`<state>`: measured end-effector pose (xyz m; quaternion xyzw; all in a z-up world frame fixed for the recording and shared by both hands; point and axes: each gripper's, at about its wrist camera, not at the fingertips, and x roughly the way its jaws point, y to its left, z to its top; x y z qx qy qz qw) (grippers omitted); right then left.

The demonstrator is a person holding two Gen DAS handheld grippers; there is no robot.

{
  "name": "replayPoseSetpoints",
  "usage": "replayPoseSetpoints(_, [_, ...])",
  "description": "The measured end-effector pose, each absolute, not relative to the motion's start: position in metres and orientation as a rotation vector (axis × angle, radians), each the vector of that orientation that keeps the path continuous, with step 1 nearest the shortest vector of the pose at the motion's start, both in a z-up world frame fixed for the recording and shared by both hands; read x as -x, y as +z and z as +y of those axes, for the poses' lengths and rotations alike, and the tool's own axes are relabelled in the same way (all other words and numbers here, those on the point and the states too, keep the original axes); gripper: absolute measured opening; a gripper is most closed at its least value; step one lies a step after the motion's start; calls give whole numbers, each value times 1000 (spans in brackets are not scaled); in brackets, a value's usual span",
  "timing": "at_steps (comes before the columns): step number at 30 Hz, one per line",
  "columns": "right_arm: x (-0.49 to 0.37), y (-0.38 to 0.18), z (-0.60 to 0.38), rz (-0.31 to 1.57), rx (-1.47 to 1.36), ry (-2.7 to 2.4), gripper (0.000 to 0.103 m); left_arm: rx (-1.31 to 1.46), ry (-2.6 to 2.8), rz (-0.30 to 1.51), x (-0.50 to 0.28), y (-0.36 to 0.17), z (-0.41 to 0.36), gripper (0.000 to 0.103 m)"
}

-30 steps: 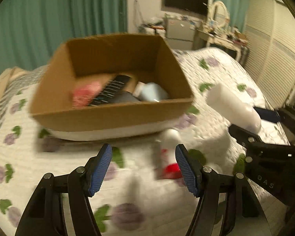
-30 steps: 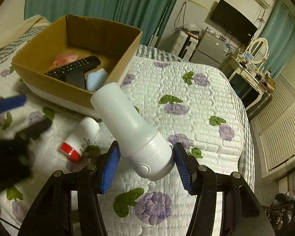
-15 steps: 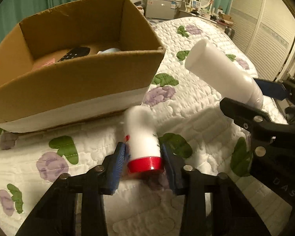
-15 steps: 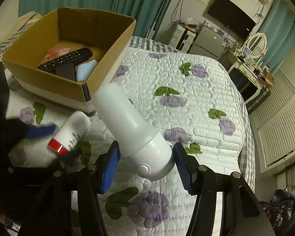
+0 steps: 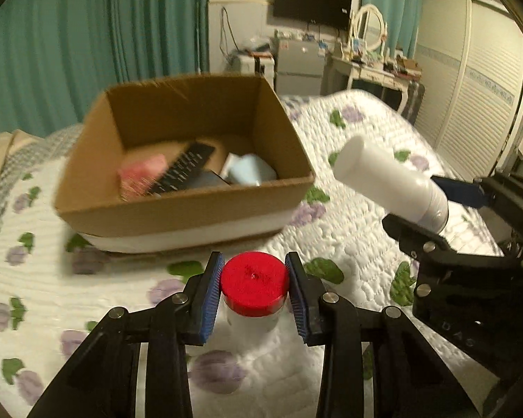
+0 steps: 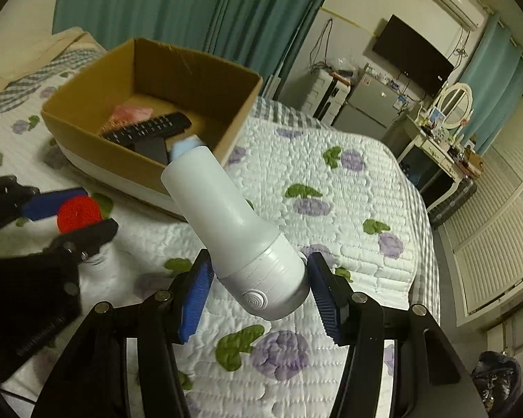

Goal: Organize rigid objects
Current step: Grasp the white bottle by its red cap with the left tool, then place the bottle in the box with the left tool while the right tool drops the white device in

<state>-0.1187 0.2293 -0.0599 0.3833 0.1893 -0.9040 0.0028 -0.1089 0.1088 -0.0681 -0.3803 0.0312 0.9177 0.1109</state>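
Observation:
My left gripper (image 5: 254, 289) is shut on a white bottle with a red cap (image 5: 254, 283), held off the quilt with the cap facing the camera; it also shows in the right wrist view (image 6: 78, 213). My right gripper (image 6: 259, 287) is shut on a large white bottle (image 6: 233, 230), held tilted above the bed; it shows at the right of the left wrist view (image 5: 390, 183). The open cardboard box (image 5: 191, 209) lies ahead on the bed and holds a black remote (image 6: 146, 129), a pink item (image 5: 141, 176) and a pale blue object (image 5: 251, 170).
The bed has a white quilt with purple flowers and green leaves (image 6: 331, 188). Teal curtains (image 5: 87, 35) hang behind the box. A TV (image 6: 411, 54), a small fridge and a dressing table (image 6: 439, 139) stand past the bed's far end. White louvred doors (image 5: 470, 104) are at the right.
My left gripper closed on the red-capped bottle lying on the quilt and lifted it, cap now facing the camera. My right gripper kept hold of the large white bottle and shifted slightly toward the box.

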Motion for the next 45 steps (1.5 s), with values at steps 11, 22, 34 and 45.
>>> replayPoseSetpoints(11, [115,-18,196,615,-1045,-2849,55,940,2818,67,101,-10,71,36])
replayPoseSetpoints(22, [154,2,168,606,-938,-2832,55,882,2917,82,141,13,34,36])
replayPoseSetpoints(34, [218,-6,156,583,-891,-2839,55,904,2928,160,205,-9,35,36])
replayPoseSetpoints(45, [229,-28,175,523,-958,-2812,55,1025,2876,129,232,-53,34,37])
